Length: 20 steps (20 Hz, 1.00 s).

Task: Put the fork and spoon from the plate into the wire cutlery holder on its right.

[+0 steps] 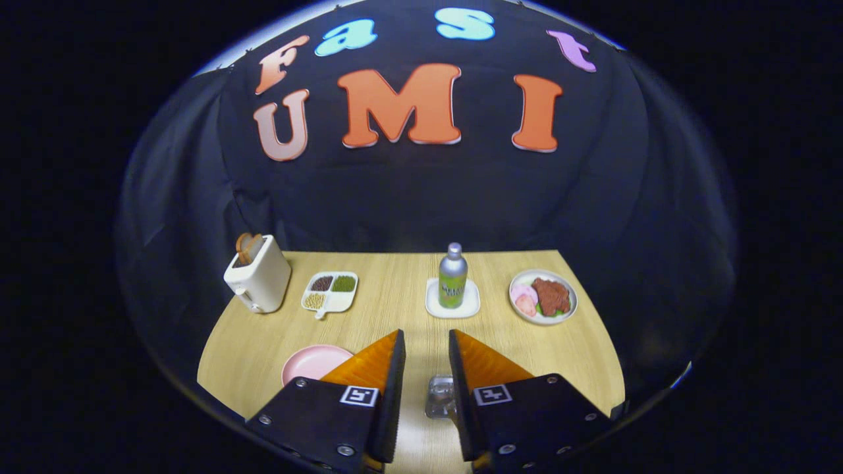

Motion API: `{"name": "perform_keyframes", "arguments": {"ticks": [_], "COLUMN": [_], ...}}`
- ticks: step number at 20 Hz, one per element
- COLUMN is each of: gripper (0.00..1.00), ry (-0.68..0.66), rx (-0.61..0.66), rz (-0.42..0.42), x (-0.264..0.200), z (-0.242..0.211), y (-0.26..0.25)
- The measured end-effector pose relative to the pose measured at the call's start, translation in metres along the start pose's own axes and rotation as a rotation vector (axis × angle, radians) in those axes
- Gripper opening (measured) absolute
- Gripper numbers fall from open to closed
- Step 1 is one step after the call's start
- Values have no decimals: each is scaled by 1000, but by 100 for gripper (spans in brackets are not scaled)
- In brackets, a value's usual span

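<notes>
My gripper (427, 336) hovers low over the wooden table (388, 309), its fingers open a narrow way with nothing between the tips. A pink plate (313, 362) lies just left of the left finger, which covers its right part; the part that shows is bare. Down in the gap between the fingers, close to the right one, sits a small shiny metal object (440, 396) that looks like the wire cutlery holder; most of it is hidden.
Along the back of the table stand a white toaster (258, 276) with bread, a divided dish of beans (330, 291), a silver bottle (452, 275) on a white square tray (435, 306), and a plate of food (543, 296).
</notes>
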<state>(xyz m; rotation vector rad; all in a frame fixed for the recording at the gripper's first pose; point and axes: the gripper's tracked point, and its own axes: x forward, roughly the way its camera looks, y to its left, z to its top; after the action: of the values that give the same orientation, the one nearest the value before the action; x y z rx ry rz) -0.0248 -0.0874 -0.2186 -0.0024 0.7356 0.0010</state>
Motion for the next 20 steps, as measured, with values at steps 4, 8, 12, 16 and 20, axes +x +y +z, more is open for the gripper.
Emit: {"name": "perform_keyframes", "arguments": {"ticks": [4, 8, 12, 16, 20], "gripper": [70, 88, 94, 95, 95], "ry": [-188, -290, -379, -509, -619], "rx": [-21, -24, -22, -43, -49], "rz": [1, 46, 94, 82, 66], "x": [-24, -39, -52, -70, -89], "z": [50, 81, 106, 139, 163], "y": [3, 14, 27, 31, 29]}}
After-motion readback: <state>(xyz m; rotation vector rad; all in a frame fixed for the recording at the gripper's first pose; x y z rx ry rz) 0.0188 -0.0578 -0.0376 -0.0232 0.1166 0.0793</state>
